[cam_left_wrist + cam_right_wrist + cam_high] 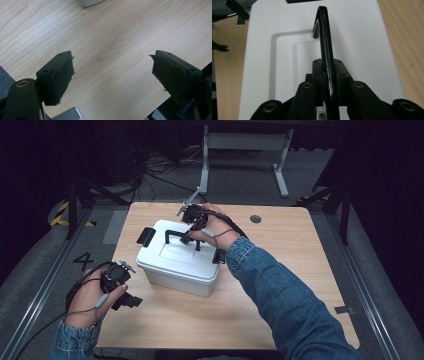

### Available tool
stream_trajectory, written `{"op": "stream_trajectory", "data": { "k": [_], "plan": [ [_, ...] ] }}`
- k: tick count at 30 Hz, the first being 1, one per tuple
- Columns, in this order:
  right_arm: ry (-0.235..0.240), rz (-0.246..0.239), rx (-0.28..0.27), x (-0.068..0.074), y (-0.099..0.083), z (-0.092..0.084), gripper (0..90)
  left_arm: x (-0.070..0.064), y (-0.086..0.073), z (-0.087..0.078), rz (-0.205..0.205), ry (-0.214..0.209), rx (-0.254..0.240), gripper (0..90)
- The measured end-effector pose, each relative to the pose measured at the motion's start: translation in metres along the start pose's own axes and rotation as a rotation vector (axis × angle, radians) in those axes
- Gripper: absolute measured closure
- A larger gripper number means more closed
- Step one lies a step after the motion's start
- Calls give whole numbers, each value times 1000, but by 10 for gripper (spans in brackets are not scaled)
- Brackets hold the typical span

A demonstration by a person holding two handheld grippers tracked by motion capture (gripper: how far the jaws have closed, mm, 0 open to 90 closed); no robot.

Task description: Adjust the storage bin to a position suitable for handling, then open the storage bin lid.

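High view: white box (177,260) mid-bench (280,270), lid on, side latch (146,236) flipped out. Right gripper (328,75) jaws clamped on raised black handle (324,37). Left gripper (112,75) jaws wide apart, empty, over bare bench. Judged: handle grasped; lifting not yet done.

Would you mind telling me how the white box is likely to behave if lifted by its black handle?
The white box looks like rigid plastic, so it should stay stiff. Hung from the thin handle pinched by the right hand-held gripper, it may swing. Its weight can't be judged; the contents are hidden.
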State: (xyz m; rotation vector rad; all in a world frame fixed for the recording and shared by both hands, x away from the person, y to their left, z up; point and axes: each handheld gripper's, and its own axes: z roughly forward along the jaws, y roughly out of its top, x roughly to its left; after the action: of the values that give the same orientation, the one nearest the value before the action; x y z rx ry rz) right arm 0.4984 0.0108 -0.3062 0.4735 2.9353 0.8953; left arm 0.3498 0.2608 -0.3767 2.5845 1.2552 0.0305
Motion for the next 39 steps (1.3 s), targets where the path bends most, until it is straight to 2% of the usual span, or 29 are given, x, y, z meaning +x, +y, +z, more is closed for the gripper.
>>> {"op": "stream_trajectory", "data": {
  "k": [4,10,17,20,25,26,27,33,39],
  "plan": [
    [5,-31,32,5,3,-1,835,0,1,0,6,-1,-2,181],
    [13,-38,32,4,3,-1,837,-1,2,1,5,-8,2,182],
    [-2,-76,-7,7,4,-7,839,0,2,1,5,-9,4,181],
    [5,-78,-38,9,7,-16,839,1,2,2,3,-7,4,181],
    [-15,-90,-79,12,13,-39,839,0,2,2,-1,-6,2,181],
    [-16,-94,-82,13,14,-43,839,-1,2,2,-3,-7,3,182],
    [-22,-94,-85,13,14,-47,839,-1,3,2,13,-2,4,181],
    [-38,-92,-100,16,16,-71,838,-2,4,2,12,-6,9,181],
    [-52,-87,-102,16,15,-84,838,-2,4,3,9,-11,11,182]
  ]
}}
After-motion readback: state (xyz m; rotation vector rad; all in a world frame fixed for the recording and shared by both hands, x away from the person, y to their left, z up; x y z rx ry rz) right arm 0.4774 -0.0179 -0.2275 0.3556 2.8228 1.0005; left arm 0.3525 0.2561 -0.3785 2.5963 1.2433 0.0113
